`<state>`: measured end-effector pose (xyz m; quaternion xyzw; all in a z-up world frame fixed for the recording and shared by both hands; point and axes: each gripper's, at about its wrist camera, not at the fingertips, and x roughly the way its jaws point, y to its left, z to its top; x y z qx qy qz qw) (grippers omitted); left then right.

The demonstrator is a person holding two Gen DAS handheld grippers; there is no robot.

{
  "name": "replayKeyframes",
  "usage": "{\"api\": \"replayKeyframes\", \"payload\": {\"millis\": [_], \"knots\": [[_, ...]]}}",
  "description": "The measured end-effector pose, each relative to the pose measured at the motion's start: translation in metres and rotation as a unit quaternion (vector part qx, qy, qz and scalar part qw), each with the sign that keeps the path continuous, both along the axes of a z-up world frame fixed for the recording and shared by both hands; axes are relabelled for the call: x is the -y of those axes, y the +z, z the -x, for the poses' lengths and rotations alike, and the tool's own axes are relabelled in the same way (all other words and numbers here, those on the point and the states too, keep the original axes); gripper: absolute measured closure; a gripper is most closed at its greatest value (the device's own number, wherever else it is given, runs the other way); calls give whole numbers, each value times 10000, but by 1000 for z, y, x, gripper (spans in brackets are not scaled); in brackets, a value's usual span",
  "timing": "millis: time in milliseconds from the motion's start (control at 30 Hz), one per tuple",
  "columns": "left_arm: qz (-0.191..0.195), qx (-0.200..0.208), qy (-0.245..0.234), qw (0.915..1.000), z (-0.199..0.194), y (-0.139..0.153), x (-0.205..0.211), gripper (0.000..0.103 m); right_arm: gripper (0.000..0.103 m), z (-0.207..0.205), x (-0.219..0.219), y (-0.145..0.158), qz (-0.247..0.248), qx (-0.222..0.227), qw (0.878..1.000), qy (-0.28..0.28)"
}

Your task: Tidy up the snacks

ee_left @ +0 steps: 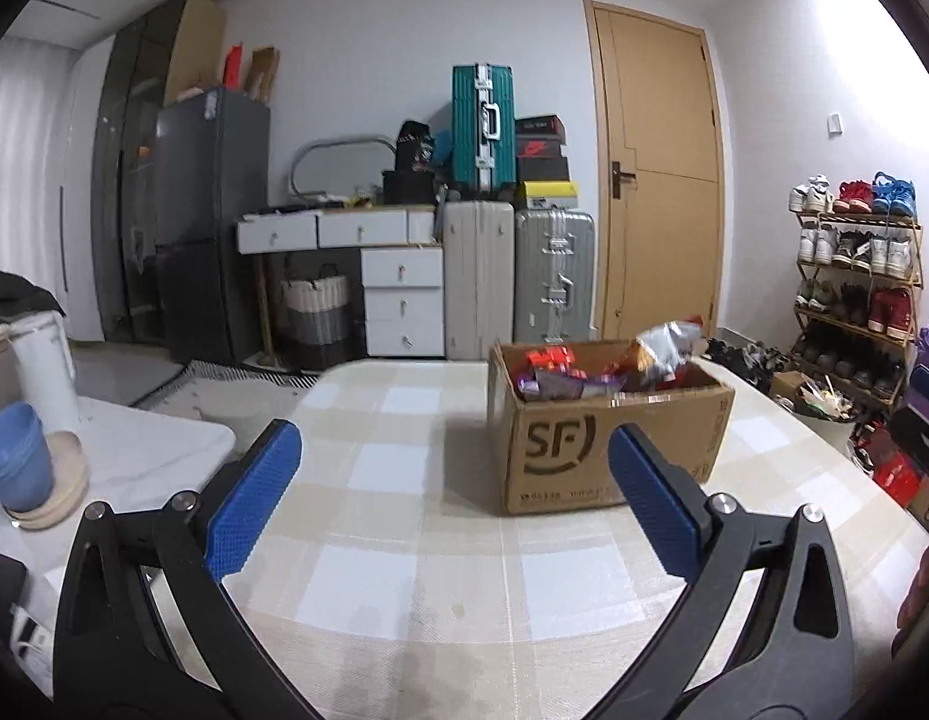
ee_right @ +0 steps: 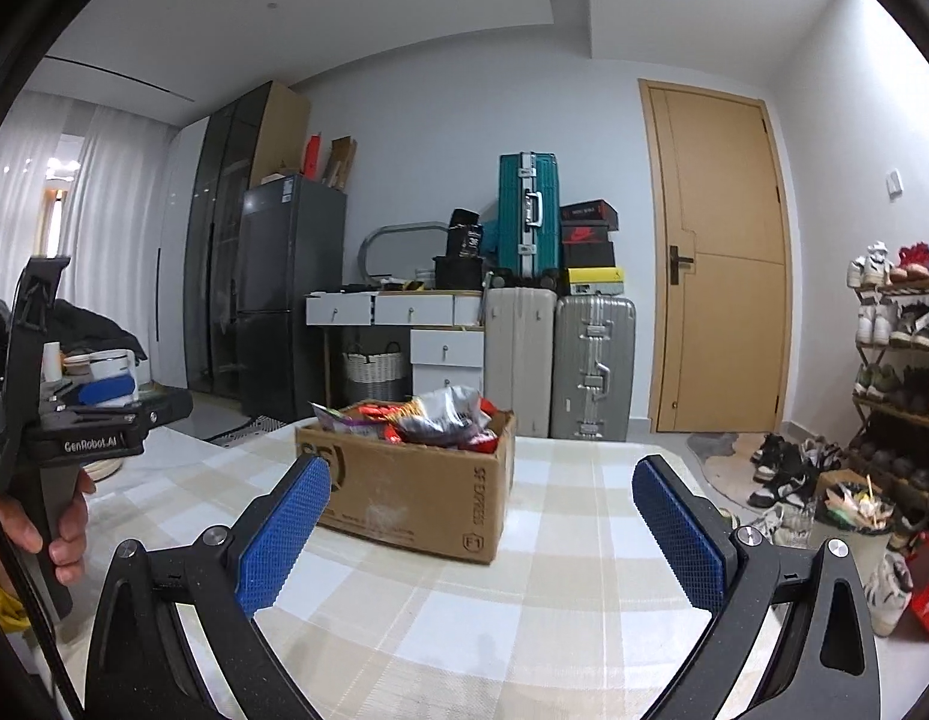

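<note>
A brown cardboard box (ee_left: 608, 426) printed with "SF" stood on the checked tablecloth (ee_left: 404, 540) ahead of both grippers, its top open. Inside lay a heap of snack packets (ee_left: 608, 369): red ones toward the left gripper's near-left corner, purple ones at the front edge, and a crinkled silver bag (ee_left: 668, 345) rising highest above the rim. No packet could be seen on the cloth outside the box.

The left gripper (ee_left: 455, 480) hung above the cloth with its blue pads spread wide and nothing between them; the box sat ahead and slightly right of it, its front face just beyond the right pad. The right gripper (ee_right: 482, 516) was likewise wide apart and empty, with the box (ee_right: 416, 480) ahead and a little left, one corner turned toward it.

Only the left wrist view showed a blue bowl (ee_left: 17, 459) resting on a pale plate on a white surface off to that gripper's left. Only the right wrist view showed the left gripper (ee_right: 92, 420) from the side, gripped by a hand (ee_right: 62, 531), with its pad pointing toward the box.
</note>
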<state>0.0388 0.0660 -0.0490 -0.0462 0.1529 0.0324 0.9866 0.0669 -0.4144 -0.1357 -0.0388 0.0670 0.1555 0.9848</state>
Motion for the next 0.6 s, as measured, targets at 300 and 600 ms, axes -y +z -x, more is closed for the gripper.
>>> {"api": "replayKeyframes", "payload": {"millis": [300,600], "knots": [[77,34,-14,10000,-23,-49,-2,1,0,-17,6,-15,-189,-71,9998,11],[88,-175,-155,9997,-44,-66,0,1,0,-15,17,-13,-468,-92,9988,-85]]}}
